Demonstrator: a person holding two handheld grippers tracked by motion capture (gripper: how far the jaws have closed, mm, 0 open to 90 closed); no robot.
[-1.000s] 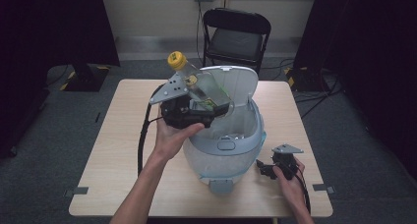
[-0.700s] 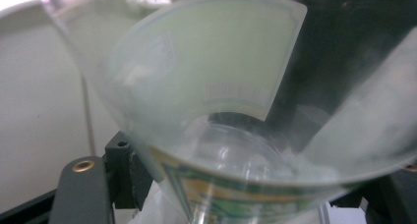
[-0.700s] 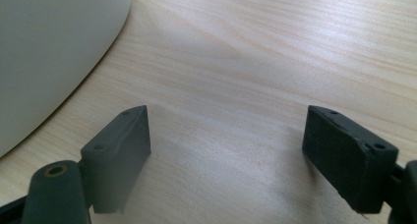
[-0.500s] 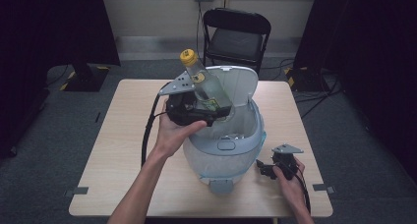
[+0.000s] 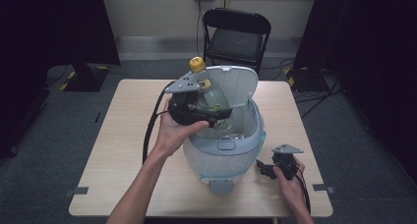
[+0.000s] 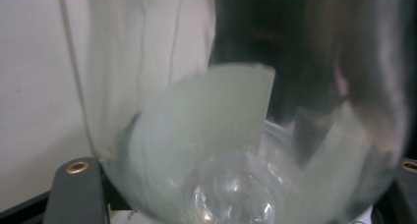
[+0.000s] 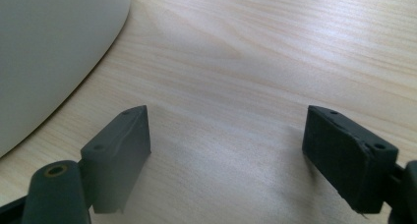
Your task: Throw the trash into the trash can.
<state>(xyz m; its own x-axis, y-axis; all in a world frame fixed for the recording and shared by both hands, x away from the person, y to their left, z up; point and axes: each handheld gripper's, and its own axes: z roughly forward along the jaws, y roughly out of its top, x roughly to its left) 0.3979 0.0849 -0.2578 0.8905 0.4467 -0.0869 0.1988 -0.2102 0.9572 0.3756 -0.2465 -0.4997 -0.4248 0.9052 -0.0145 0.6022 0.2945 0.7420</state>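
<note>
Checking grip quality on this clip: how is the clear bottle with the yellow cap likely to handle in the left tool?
The bottle looks like thin clear plastic, so it probably dents under a squeeze. It seems empty, hence light. Its smooth round wall could slip or twist in the left tool, which holds it tilted over the bin.

The bottle [image 5: 212, 97] is clear, shiny plastic. Under the smooth plastic bin [image 5: 223, 150], the table [image 5: 123, 135] is light, matt wood.
</note>
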